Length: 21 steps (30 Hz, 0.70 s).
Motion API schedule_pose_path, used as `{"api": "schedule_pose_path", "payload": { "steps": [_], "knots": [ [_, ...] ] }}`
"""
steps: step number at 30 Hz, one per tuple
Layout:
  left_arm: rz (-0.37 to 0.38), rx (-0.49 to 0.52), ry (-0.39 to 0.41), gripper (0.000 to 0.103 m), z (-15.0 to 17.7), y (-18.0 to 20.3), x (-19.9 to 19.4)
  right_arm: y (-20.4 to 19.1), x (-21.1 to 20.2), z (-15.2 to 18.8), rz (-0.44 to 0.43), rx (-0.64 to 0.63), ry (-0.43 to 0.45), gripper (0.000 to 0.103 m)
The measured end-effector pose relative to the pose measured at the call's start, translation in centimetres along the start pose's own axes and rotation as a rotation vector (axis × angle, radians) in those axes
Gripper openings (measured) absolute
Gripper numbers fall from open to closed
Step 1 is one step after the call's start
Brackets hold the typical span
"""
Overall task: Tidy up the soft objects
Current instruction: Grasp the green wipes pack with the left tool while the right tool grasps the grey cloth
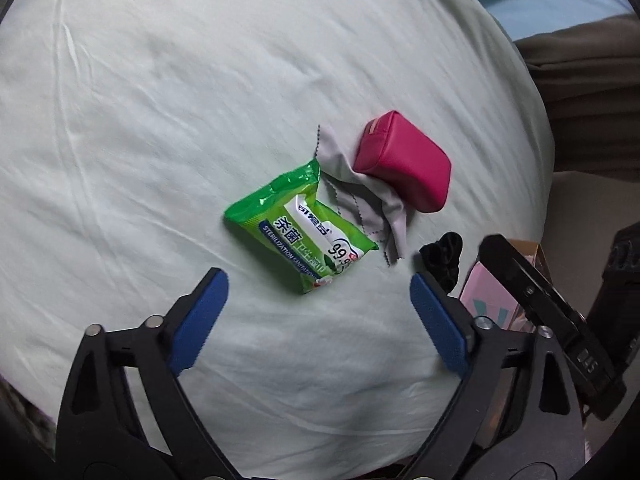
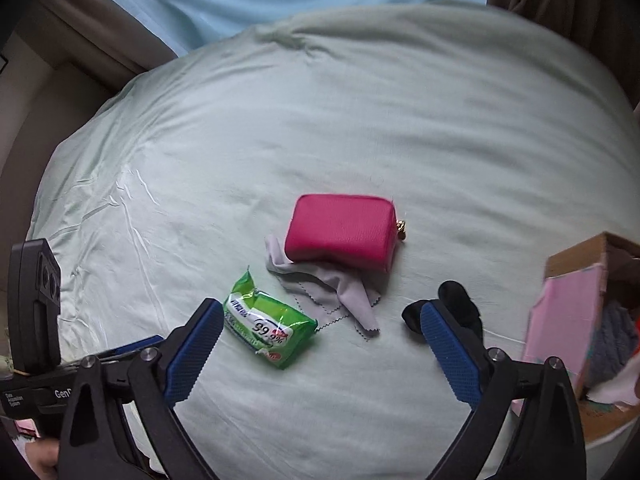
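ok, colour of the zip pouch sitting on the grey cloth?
Pink-magenta pouch, plain, with a small gold zipper pull at its right end. Clearest in the right wrist view.

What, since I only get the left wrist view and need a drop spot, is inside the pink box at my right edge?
Observer: The pink box is open on top. The right wrist view shows a grey-blue fuzzy item and white fabric already inside.
Operator: Does the pink pouch have anything to grab?
Observer: Yes, a small gold zipper pull hangs at its right end in that view.
Operator: Is my other hand's tool free?
Observer: The right gripper is open and grips nothing.
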<state>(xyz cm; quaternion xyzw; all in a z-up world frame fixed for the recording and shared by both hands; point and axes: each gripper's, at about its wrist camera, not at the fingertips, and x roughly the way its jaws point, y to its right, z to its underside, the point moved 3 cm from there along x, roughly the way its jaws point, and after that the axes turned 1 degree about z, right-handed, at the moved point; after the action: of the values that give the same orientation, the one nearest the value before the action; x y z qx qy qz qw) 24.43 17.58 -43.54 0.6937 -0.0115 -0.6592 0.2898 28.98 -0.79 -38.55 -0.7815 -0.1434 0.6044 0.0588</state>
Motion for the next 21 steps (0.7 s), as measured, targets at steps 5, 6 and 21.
{"api": "schedule_pose_path", "payload": {
  "steps": [5,6,21],
  "knots": [
    [0.044,-0.093,-0.004,0.089,-0.7,-0.9,2.5,1.2,3.8,-0.4,-0.012,-0.014,-0.065,0.086],
    [0.055,-0.115,-0.005,0.089,-0.9,-1.1,2.8,1.3,4.2,-0.3,-0.009,-0.024,-0.072,0.085],
    [0.018,-0.229,-0.086,0.076,-2.6,-1.4,9.2,0.1,9.4,0.9,0.014,-0.186,-0.053,0.060]
  ]
}}
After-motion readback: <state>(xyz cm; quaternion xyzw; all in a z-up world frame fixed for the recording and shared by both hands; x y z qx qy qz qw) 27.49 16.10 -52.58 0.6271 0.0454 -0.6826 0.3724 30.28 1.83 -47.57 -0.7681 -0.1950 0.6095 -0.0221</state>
